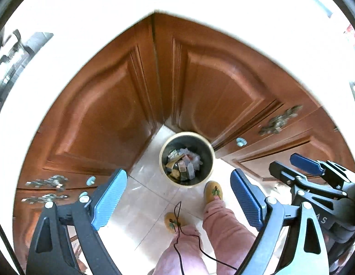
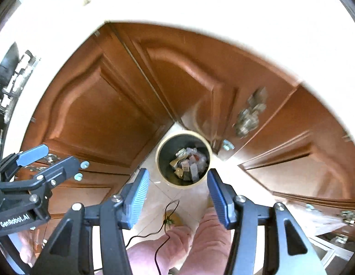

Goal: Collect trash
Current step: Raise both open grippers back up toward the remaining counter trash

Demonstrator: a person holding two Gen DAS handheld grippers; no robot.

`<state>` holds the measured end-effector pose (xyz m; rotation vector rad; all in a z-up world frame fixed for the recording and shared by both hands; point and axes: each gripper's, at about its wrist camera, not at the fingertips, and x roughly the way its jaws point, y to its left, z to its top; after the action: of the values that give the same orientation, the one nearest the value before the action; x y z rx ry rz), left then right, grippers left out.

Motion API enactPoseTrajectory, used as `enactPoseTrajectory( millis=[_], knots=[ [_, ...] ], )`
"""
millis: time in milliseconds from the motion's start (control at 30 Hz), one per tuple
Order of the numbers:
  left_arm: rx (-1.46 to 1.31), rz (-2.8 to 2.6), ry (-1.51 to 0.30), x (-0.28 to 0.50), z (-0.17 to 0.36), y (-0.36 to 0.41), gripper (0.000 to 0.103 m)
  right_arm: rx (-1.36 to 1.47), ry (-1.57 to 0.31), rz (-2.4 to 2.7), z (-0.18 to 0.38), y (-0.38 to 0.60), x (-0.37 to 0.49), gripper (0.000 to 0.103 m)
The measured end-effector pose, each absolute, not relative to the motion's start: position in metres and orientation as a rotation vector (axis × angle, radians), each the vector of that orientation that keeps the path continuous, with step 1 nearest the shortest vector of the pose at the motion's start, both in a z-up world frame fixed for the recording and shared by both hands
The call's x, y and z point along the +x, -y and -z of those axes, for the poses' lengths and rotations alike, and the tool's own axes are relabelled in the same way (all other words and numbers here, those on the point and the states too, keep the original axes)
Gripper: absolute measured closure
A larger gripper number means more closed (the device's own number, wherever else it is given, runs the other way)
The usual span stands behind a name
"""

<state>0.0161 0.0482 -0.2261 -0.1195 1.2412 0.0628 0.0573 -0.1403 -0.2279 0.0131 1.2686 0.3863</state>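
Several scraps already sit in the bin [image 1: 187, 161] on the floor by the cabinets [image 1: 104, 105]; left gripper [image 1: 177, 198] and right gripper [image 2: 177, 197] hover above it, spread and empty, so this drop looks done.

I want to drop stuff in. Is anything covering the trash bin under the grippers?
Nothing visible. The trash bin has no lid and sits open on the floor below the left gripper and right gripper, both open and holding nothing.

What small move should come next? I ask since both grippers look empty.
Probably lift both away toward the counter for more trash: the left gripper and right gripper are open and empty above the trash bin, which already holds wrappers.
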Motion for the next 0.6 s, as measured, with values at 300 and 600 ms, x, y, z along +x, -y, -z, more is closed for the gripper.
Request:
enactPoseTrajectory(
  millis=[300, 600],
  knots=[
    [-0.065, -0.001, -1.105, -0.004, 0.117, -0.04, 0.006, 0.008, -1.171, -0.34, 0.13, 0.154, 0.034, 0.05],
    [0.044, 0.076, -0.948, -0.003, 0.038, -0.022, 0.003, -0.001, -1.022, -0.271, 0.049, 0.17, 0.026, 0.05]
  ],
)
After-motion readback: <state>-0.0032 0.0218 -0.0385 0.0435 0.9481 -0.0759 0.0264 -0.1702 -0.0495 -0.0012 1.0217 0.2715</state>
